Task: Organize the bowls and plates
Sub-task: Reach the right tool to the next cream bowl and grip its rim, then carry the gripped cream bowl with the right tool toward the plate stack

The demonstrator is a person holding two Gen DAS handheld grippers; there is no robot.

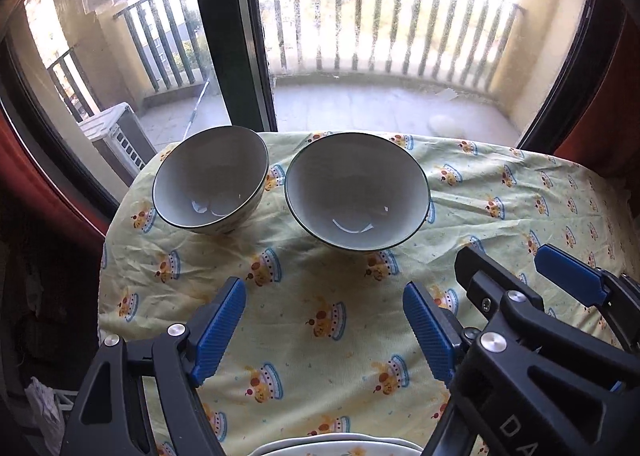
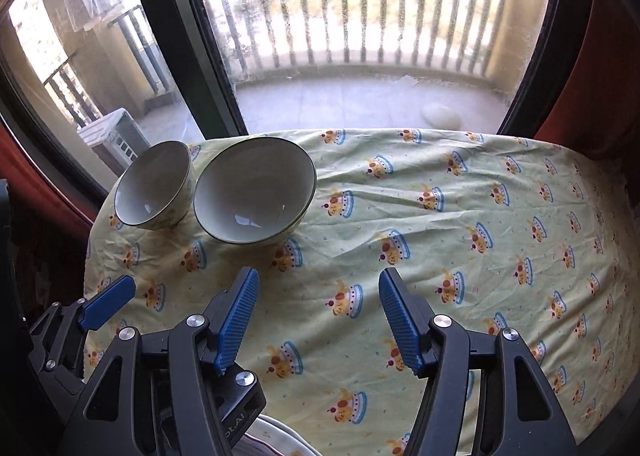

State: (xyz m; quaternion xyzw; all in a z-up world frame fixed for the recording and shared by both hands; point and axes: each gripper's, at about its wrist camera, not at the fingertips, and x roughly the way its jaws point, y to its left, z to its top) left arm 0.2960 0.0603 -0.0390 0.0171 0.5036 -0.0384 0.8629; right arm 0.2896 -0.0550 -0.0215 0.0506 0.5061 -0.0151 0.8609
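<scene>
Two white bowls with dark rims stand side by side at the far left of the table: a smaller bowl [image 1: 210, 179] [image 2: 154, 185] on the left and a larger bowl [image 1: 357, 191] [image 2: 255, 189] to its right. My left gripper [image 1: 324, 326] is open and empty, hovering short of the bowls. My right gripper [image 2: 318, 318] is open and empty, to the right of the left one; it also shows in the left wrist view [image 1: 516, 276]. A white plate's rim [image 1: 340, 446] [image 2: 280, 436] shows just below the grippers at the near edge.
The table wears a yellow cloth [image 1: 320, 296] [image 2: 480, 256] printed with cake motifs. A glass balcony door with a dark frame [image 1: 228, 31] stands right behind the table's far edge. Red curtains [image 2: 592, 67] hang at both sides.
</scene>
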